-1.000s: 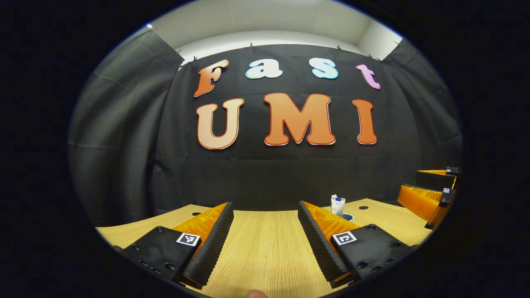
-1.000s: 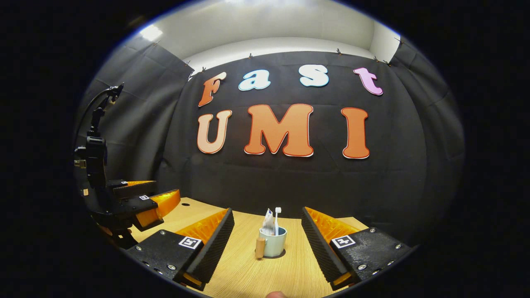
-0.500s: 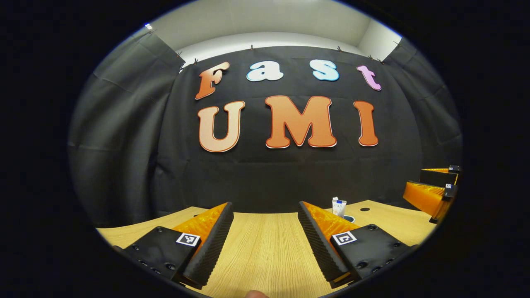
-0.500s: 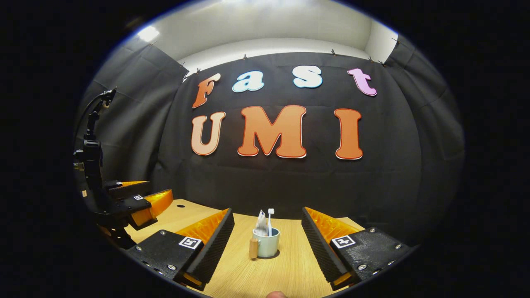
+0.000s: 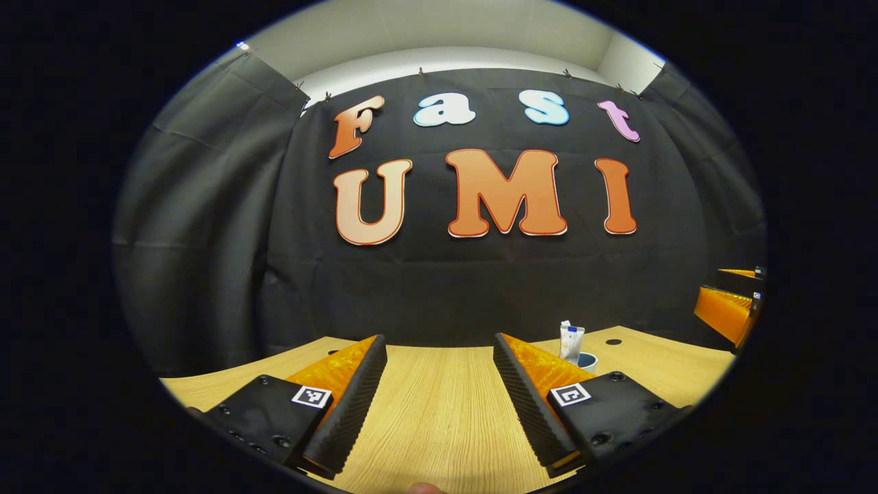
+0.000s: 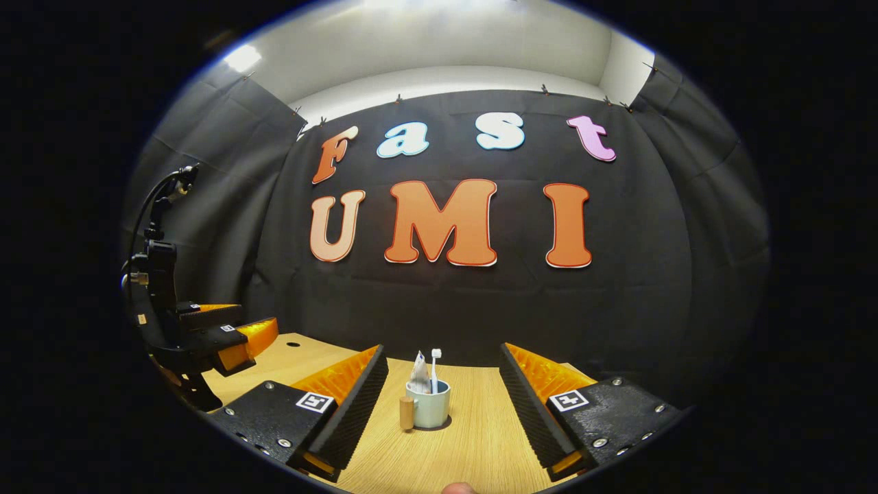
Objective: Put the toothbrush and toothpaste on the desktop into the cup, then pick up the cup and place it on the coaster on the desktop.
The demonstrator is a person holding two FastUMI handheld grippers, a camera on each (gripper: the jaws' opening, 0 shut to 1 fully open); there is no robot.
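The cup (image 6: 429, 406) stands upright on the wooden desktop (image 6: 473, 439), with the toothpaste (image 6: 419, 379) and toothbrush (image 6: 434, 369) standing in it and a wooden handle on its left side. The right gripper (image 6: 442, 398) is spread wide, holding nothing, the cup ahead between its fingers and untouched. The left gripper (image 5: 439, 387), off to the side, gapes open too over bare wood. The printing on the toothpaste tube is too small to read. Square coded tags (image 6: 310, 402) sit on the finger mounts.
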